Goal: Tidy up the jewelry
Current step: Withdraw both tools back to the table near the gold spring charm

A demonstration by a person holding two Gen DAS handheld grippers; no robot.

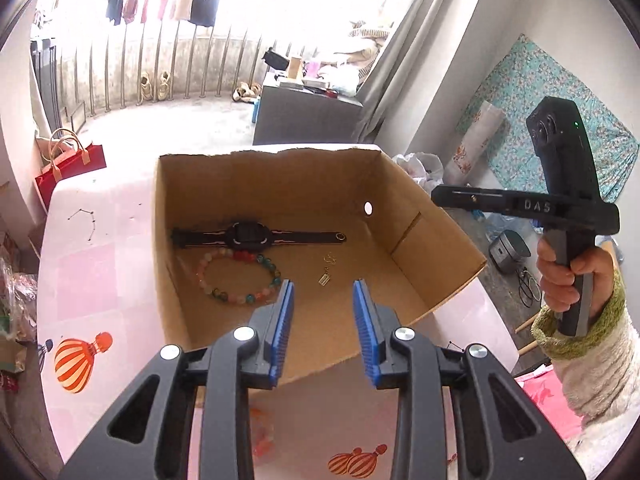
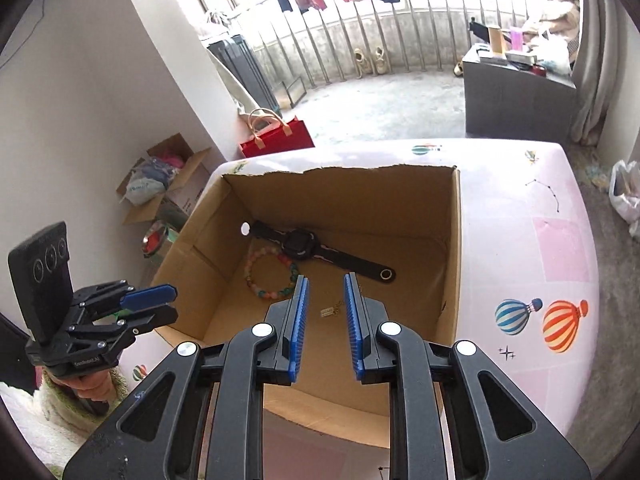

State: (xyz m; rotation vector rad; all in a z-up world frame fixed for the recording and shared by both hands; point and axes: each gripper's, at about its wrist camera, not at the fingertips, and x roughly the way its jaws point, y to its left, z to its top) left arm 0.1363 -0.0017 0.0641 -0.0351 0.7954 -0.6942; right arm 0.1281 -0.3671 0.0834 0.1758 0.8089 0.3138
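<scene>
Open cardboard box (image 1: pixel 400 208) sits on a pink table (image 1: pixel 100 248) printed with hot-air balloons. Three pieces lie on the box floor: a black wristwatch (image 1: pixel 256 236) laid out flat with strap extended toward the far wall, a multicoloured bead bracelet (image 1: pixel 238 278) just in front of it and touching or nearly touching the watch, and a small gold chain with a tag (image 1: pixel 326 270) lying apart from both. Left gripper (image 1: pixel 323 300) hangs above the near edge of the box, blue pads parted, nothing between them. Right gripper (image 2: pixel 323 296) likewise over the near edge, fingers spread with a clear gap, holding nothing; in its own view the gold chain (image 2: pixel 332 310) shows through that gap, below the pads. Each gripper is also seen from the other's camera, held off to the box's side, clear of the cardboard.
</scene>
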